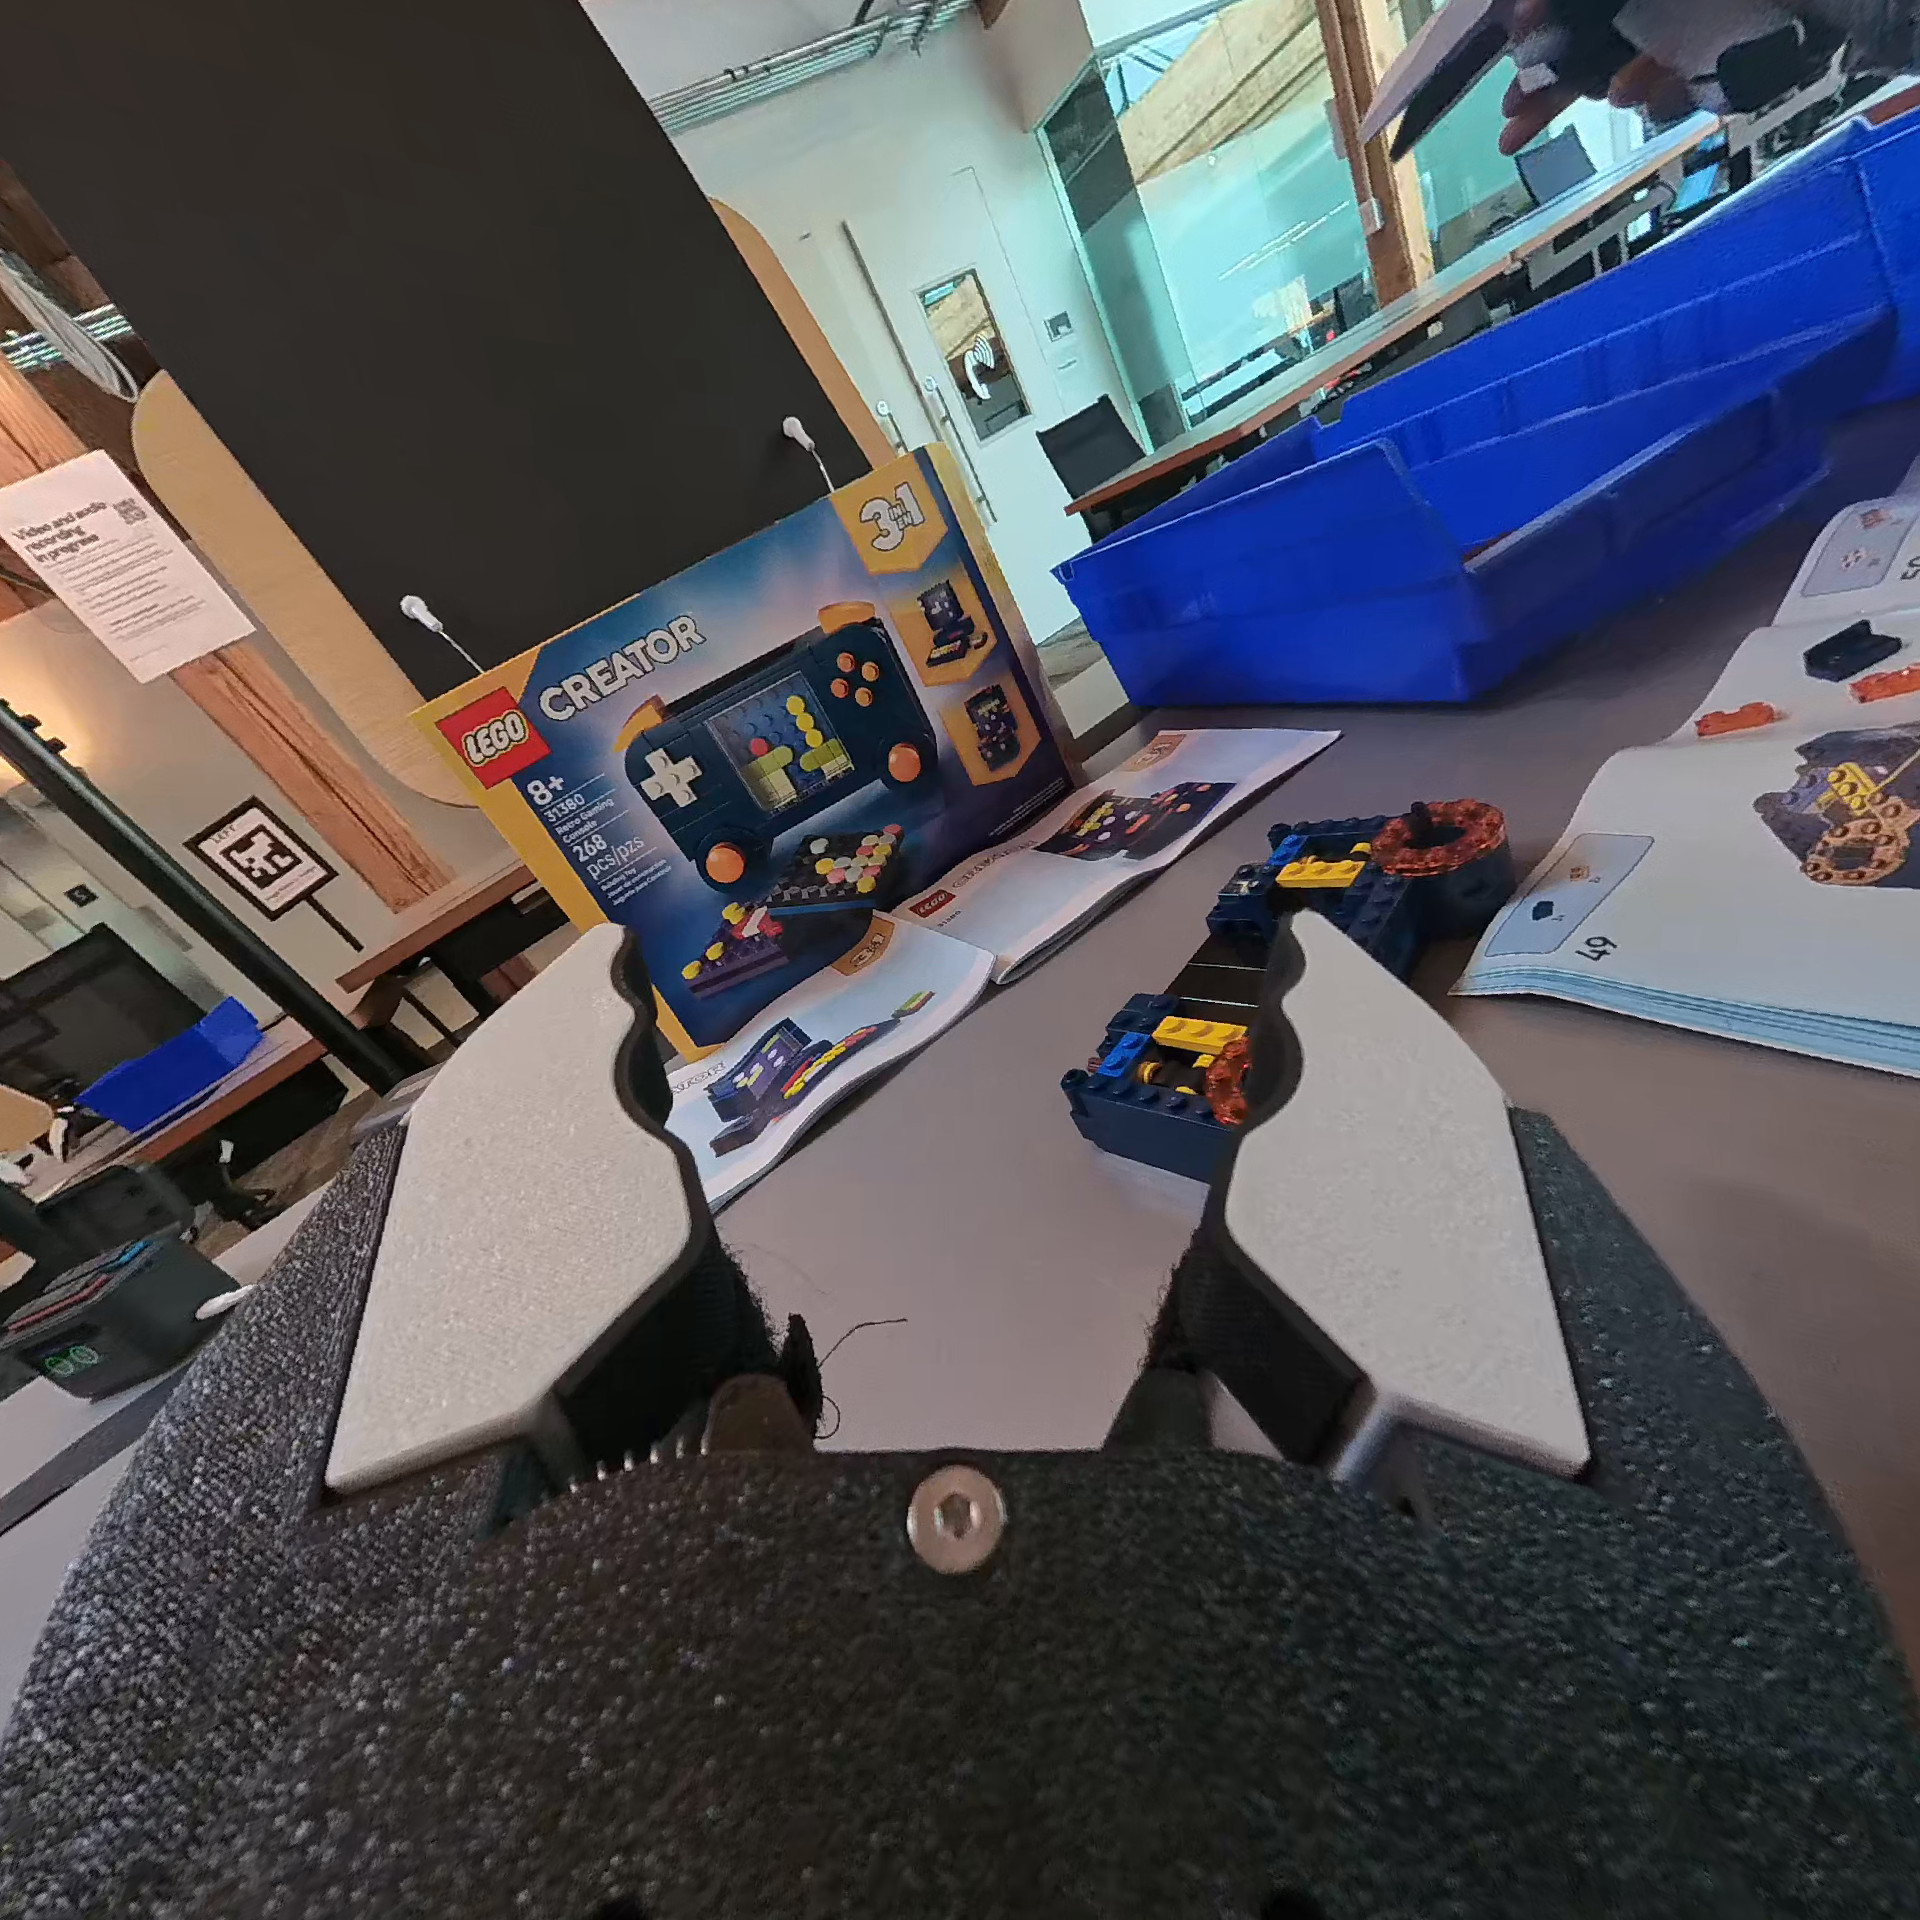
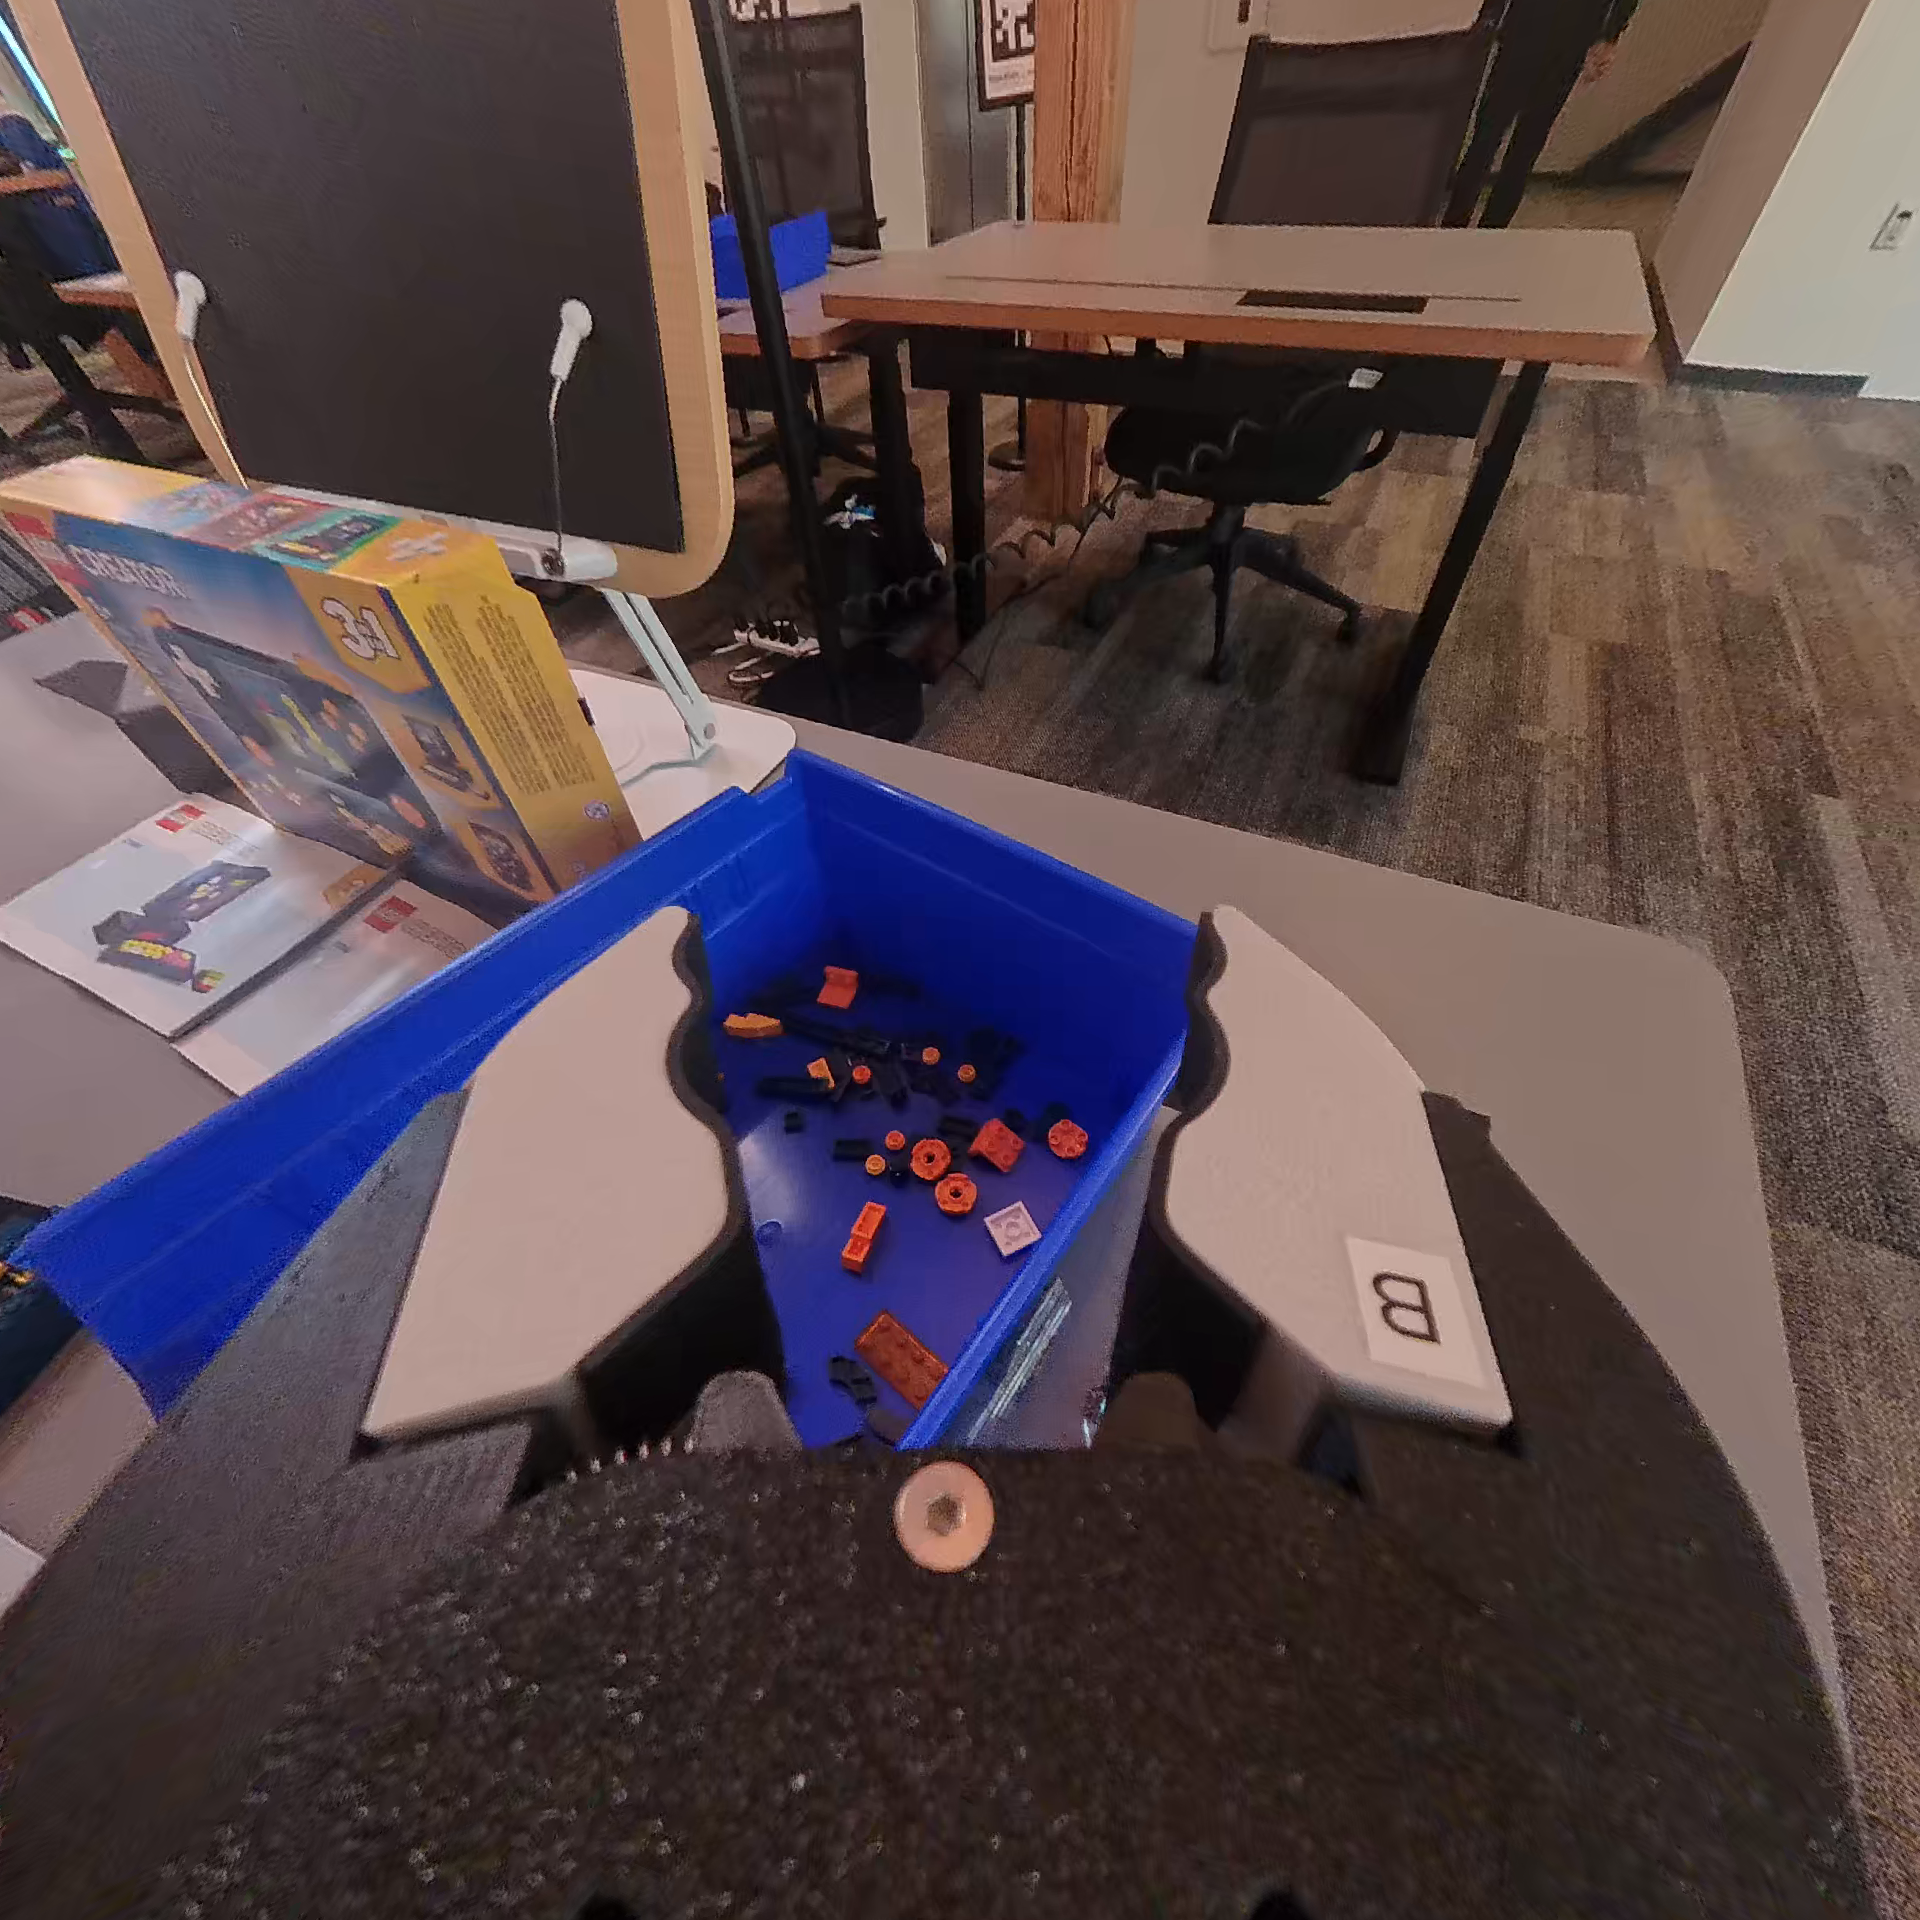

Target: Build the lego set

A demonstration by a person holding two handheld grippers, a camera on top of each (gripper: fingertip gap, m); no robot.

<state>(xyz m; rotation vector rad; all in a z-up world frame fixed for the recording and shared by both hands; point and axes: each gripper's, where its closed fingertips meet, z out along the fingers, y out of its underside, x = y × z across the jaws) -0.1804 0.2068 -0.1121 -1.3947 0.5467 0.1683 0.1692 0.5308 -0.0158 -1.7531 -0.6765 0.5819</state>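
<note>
The left gripper (image 1: 961, 997) is hanging wide open and empty low over the grey table (image 1: 935, 1226), its right finger just beside a half-built brick model (image 1: 1340, 935). The right gripper (image 2: 945, 997) is hovering open and empty above a blue bin (image 2: 935, 894) holding loose orange and dark bricks (image 2: 935, 1143).

The left claw (image 1: 961, 977) sits low and nearly level, its two grey fingers (image 1: 540, 1174) spread wide with nothing between the pads. The right claw (image 2: 945, 987) is held higher and tips downward, fingers (image 2: 582, 1164) likewise parted and gripping nothing. In the left wrist view, the right claw shows far up and to the right of the left claw, with a hand (image 1: 1621, 73) wrapped around it.
</note>
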